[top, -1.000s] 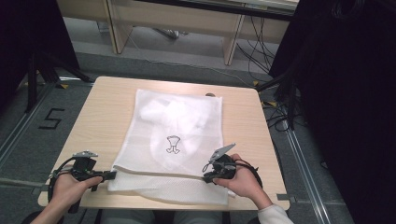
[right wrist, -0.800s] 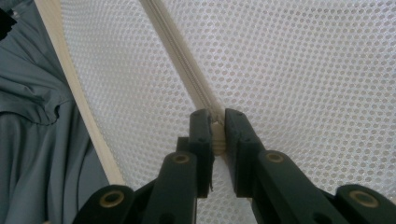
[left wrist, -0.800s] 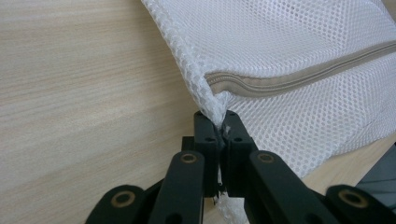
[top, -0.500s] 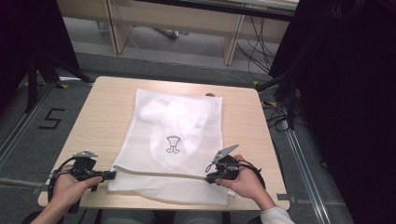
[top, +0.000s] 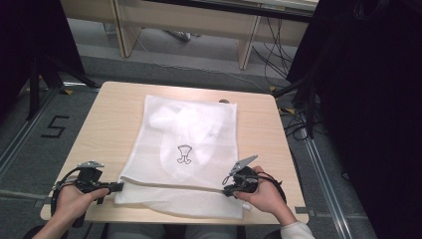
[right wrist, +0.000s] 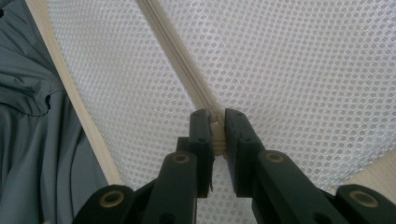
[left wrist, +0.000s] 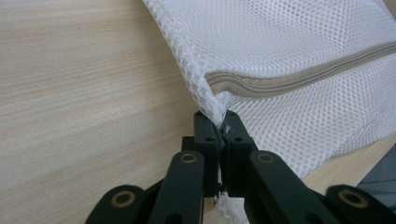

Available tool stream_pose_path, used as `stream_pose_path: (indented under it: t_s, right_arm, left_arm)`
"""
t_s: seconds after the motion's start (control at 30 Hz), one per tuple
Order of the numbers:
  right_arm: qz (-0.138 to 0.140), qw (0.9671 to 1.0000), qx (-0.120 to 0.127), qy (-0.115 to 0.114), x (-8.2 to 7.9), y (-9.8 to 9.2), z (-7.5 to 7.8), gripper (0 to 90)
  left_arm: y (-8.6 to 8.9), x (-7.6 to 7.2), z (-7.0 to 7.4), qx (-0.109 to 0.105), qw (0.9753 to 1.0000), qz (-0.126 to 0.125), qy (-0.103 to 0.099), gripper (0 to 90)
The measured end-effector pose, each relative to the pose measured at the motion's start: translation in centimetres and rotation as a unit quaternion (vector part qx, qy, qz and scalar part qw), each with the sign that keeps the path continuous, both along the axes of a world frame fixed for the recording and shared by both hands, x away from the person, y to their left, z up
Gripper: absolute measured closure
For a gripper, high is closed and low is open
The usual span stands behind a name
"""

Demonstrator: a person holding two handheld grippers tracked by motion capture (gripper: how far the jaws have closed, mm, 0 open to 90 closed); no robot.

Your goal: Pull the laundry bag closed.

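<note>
A white mesh laundry bag (top: 186, 144) lies flat on the wooden table (top: 114, 107), with white clothing and a small dark emblem (top: 184, 153) showing through it. A beige zipper (left wrist: 299, 81) runs along its near side. My left gripper (top: 119, 187) is shut on the bag's near left corner (left wrist: 215, 109). My right gripper (top: 226, 189) is shut on the zipper pull (right wrist: 217, 135) close to the bag's near right end, where the beige zipper (right wrist: 184, 70) runs away between the jaws.
The table's front edge (top: 164, 221) lies just below the bag, and the bag's near hem reaches it. Grey cloth (right wrist: 37, 140) of the person's lap shows past that edge. Cables (top: 278, 59) trail on the floor behind the table.
</note>
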State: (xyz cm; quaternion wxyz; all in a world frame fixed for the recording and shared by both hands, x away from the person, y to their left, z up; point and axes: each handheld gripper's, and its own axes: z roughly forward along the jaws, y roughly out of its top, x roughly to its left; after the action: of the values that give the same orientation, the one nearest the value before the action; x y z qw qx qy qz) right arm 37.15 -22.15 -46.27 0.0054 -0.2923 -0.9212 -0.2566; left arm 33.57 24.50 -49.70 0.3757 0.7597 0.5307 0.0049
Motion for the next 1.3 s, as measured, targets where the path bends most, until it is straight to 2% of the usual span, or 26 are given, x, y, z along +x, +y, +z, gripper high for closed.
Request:
stream_pose_path:
  t_s: [0.13,0.27,0.43,0.47,0.57,0.67,0.7,0.77,0.9,1.0,1.03,1.17,1.23,1.3]
  right_arm:
    - [-0.010,0.9999,-0.003,0.004,-0.1,-0.4,0.0,82.6]
    - [-0.007,1.0000,-0.001,0.000,0.0,-0.7,0.0,82.6]
    - [-0.013,0.9999,-0.004,0.009,0.0,-1.2,0.0,82.6]
    - [-0.015,0.9999,-0.004,0.004,0.0,-1.3,0.0,82.6]
    - [-0.019,0.9998,-0.006,0.010,-0.1,-1.8,-0.1,82.6]
    - [-0.025,0.9997,-0.005,0.006,0.0,-2.3,-0.1,82.6]
    - [-0.033,0.9993,-0.003,0.014,-0.2,-2.3,-0.1,82.6]
    - [-0.025,0.9997,-0.005,0.006,0.0,-2.6,-0.1,82.6]
    - [-0.035,0.9993,-0.007,0.014,-0.1,-3.1,-0.2,82.6]
    - [-0.025,0.9997,-0.004,0.006,0.1,-3.4,-0.4,82.6]
    - [-0.039,0.9991,-0.007,0.017,-0.2,-3.4,-0.3,82.6]
    - [-0.032,0.9994,-0.004,0.015,0.0,-3.6,-0.4,82.6]
    - [-0.040,0.9989,-0.003,0.024,-0.2,-3.5,-0.4,82.6]
    - [-0.035,0.9992,-0.005,0.019,-0.1,-3.5,-0.5,82.5]
  left_arm:
    - [0.0,0.0,0.0,-0.002,1.0000,-0.001,0.001,86.3]
    - [0.0,0.0,0.0,-0.001,1.0000,0.000,0.001,86.3]
    - [0.1,0.0,0.0,0.000,1.0000,-0.001,0.000,86.3]
    - [0.0,0.0,0.0,-0.001,1.0000,0.000,0.001,86.3]
    - [0.1,0.0,0.0,0.000,1.0000,-0.001,0.000,86.3]
    - [0.0,0.0,0.0,-0.001,1.0000,-0.001,-0.001,86.3]
    - [0.0,0.0,0.0,-0.002,1.0000,-0.001,0.000,86.3]
    - [0.1,0.0,0.0,0.000,1.0000,-0.002,0.000,86.3]
    - [0.1,0.0,0.0,0.000,1.0000,-0.002,-0.002,86.3]
    - [0.0,0.0,0.0,-0.001,1.0000,0.000,-0.001,86.2]
    - [0.0,0.0,0.0,-0.001,1.0000,0.000,-0.001,86.3]
    - [0.0,0.0,0.0,0.000,1.0000,-0.001,0.000,86.3]
    - [0.0,0.0,0.0,-0.005,1.0000,0.004,0.000,86.3]
    - [0.0,0.1,0.0,0.001,1.0000,-0.001,0.001,86.2]
